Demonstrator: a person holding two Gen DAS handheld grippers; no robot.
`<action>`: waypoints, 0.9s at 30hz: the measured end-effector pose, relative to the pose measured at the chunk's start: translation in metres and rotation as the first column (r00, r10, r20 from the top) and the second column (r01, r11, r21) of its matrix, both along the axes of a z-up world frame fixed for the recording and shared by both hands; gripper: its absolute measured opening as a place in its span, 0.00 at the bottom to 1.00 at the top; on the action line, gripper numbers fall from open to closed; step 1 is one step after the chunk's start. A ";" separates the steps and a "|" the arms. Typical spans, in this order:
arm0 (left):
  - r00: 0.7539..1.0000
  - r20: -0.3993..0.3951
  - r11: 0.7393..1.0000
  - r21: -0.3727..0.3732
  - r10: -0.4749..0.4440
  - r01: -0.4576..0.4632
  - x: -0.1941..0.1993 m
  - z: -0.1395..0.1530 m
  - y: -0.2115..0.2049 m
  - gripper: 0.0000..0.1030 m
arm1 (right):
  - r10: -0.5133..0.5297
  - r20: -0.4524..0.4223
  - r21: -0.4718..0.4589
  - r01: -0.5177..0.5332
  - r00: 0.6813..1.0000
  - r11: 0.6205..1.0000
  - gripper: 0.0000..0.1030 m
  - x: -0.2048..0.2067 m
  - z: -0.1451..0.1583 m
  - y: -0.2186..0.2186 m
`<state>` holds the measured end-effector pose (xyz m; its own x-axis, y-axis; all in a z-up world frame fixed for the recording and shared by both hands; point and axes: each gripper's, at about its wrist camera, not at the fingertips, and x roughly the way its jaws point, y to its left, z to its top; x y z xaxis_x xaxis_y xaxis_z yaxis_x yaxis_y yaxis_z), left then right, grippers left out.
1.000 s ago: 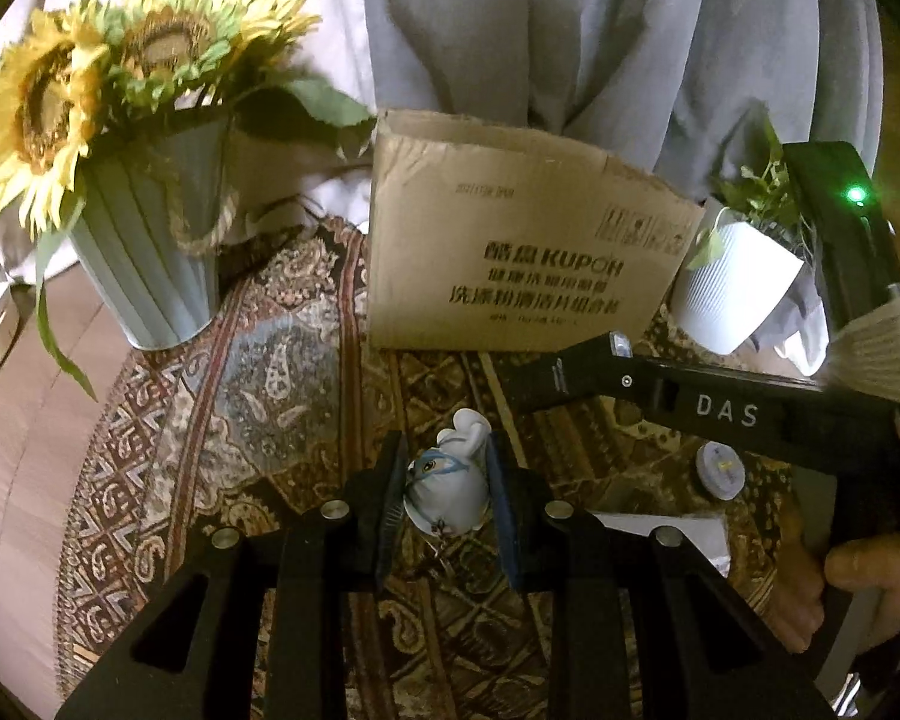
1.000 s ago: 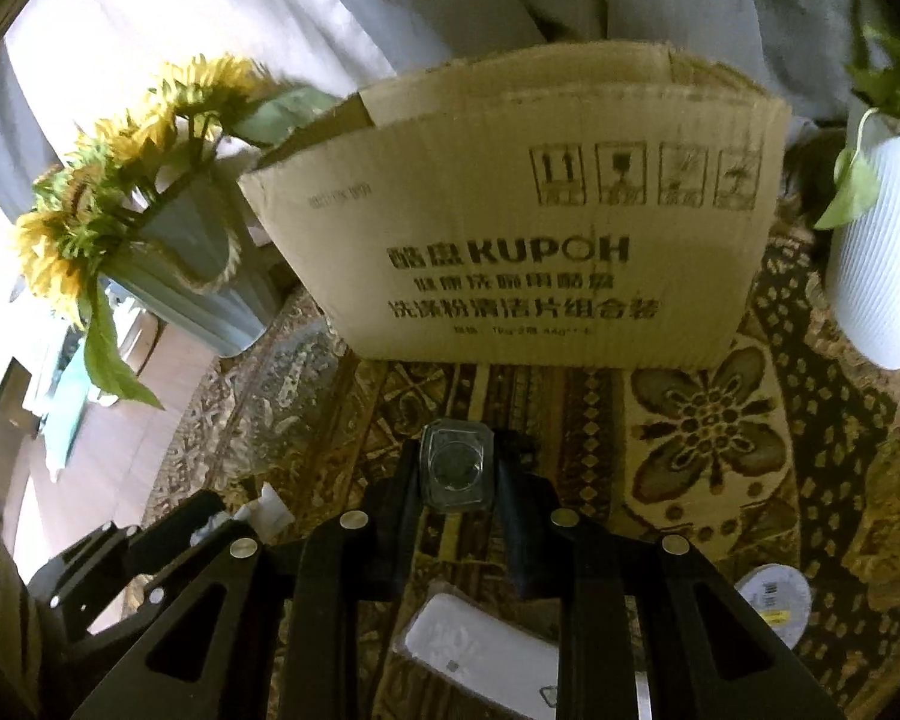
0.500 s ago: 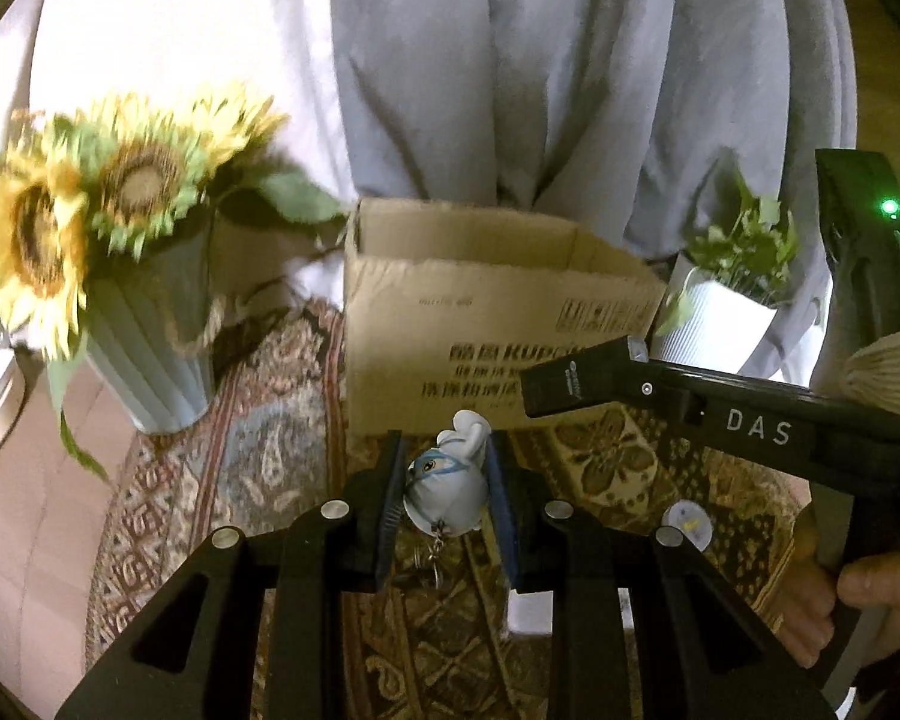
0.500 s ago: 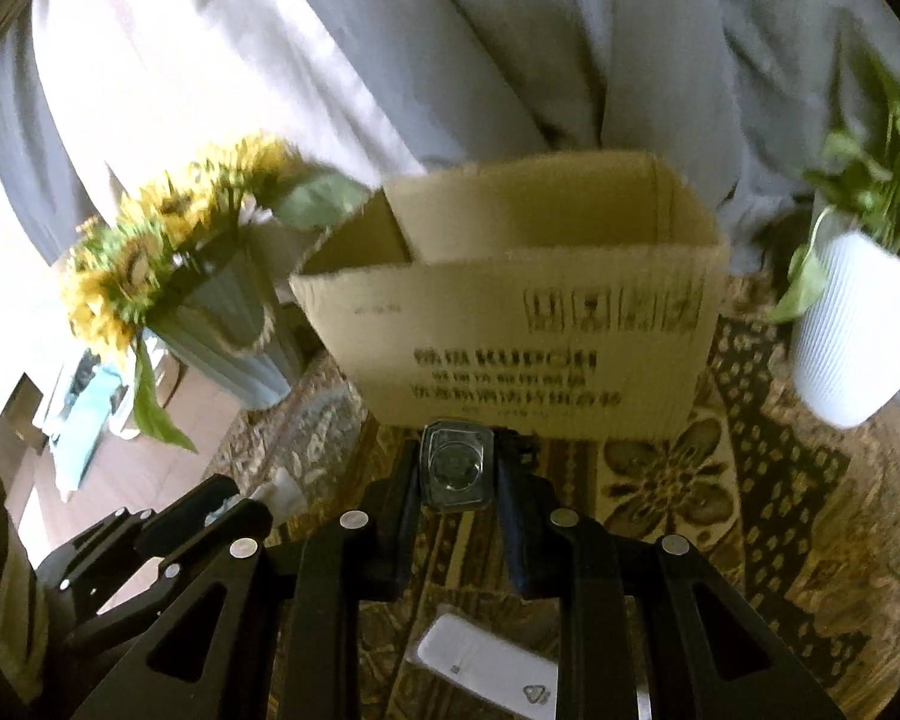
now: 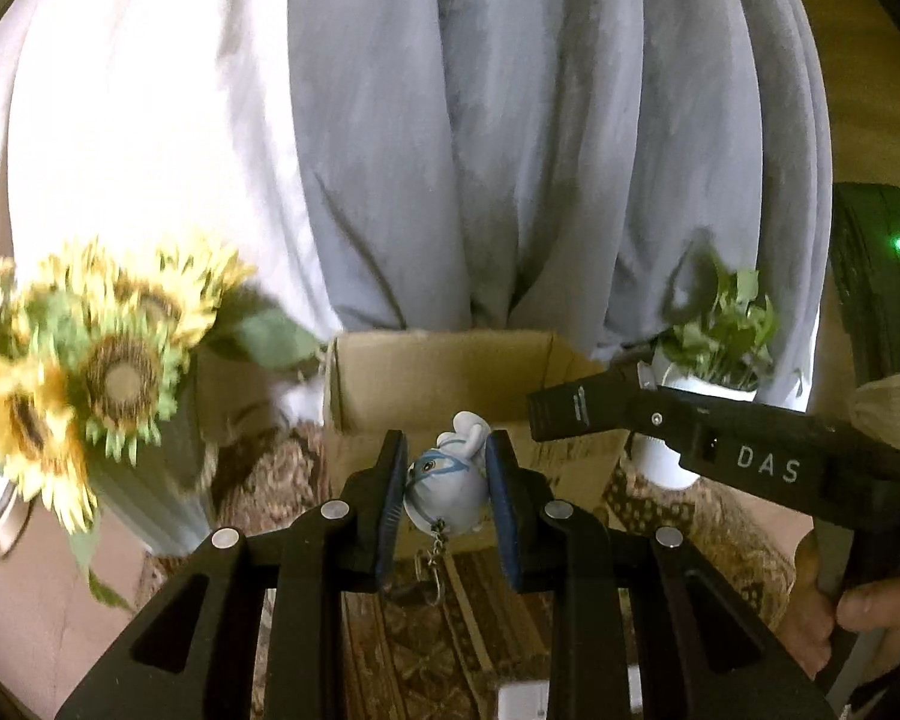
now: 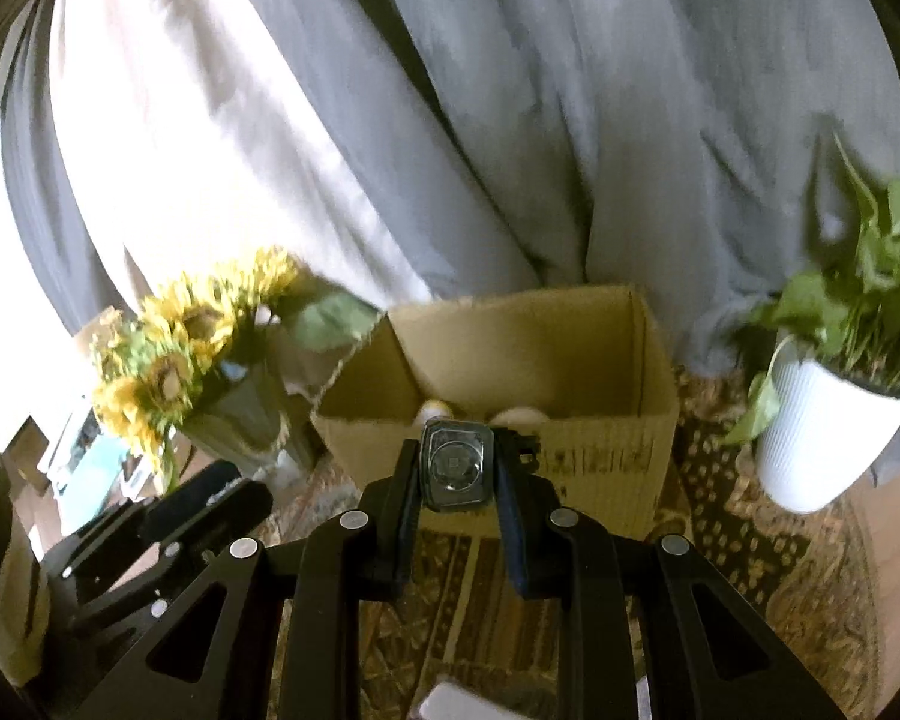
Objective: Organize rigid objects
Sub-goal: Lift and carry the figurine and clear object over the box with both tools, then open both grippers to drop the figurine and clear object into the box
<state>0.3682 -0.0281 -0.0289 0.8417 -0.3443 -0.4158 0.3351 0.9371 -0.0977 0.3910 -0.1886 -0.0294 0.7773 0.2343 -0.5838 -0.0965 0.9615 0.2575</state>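
Yellow sunflowers [image 5: 108,360] in grey vase far left. Left gripper [image 5: 447,480] clamped on white round figurine keychain [image 5: 444,489], right gripper [image 6: 457,468] clamped on small clear square jar [image 6: 455,471]; both held before open brown cardboard box [image 6: 600,450].

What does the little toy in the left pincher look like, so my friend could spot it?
Find the open cardboard box between the sunflowers and the white plant pot. In front of it, the left gripper squeezes a round white toy figure with blue lines and a dangling keychain.
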 end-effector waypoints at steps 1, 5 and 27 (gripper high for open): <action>1.000 0.009 1.000 -0.002 -0.003 0.003 0.002 0.003 -0.001 0.26 | -0.004 0.009 0.001 0.004 1.000 1.000 0.24 0.001 0.003 0.000; 0.999 0.039 1.000 -0.008 -0.016 0.017 0.012 0.016 -0.005 0.26 | -0.016 0.045 -0.001 0.016 0.999 1.000 0.24 0.004 0.014 -0.002; 0.996 0.085 1.000 0.015 -0.027 0.026 0.079 0.055 -0.017 0.27 | -0.025 0.100 -0.028 0.028 0.995 0.999 0.24 0.057 0.050 -0.012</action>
<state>0.4475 -0.0456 0.0259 0.8651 -0.3617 -0.3475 0.3665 0.9288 -0.0546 0.4477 -0.2007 0.0204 0.8376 0.1968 -0.5096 -0.0949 0.9711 0.2191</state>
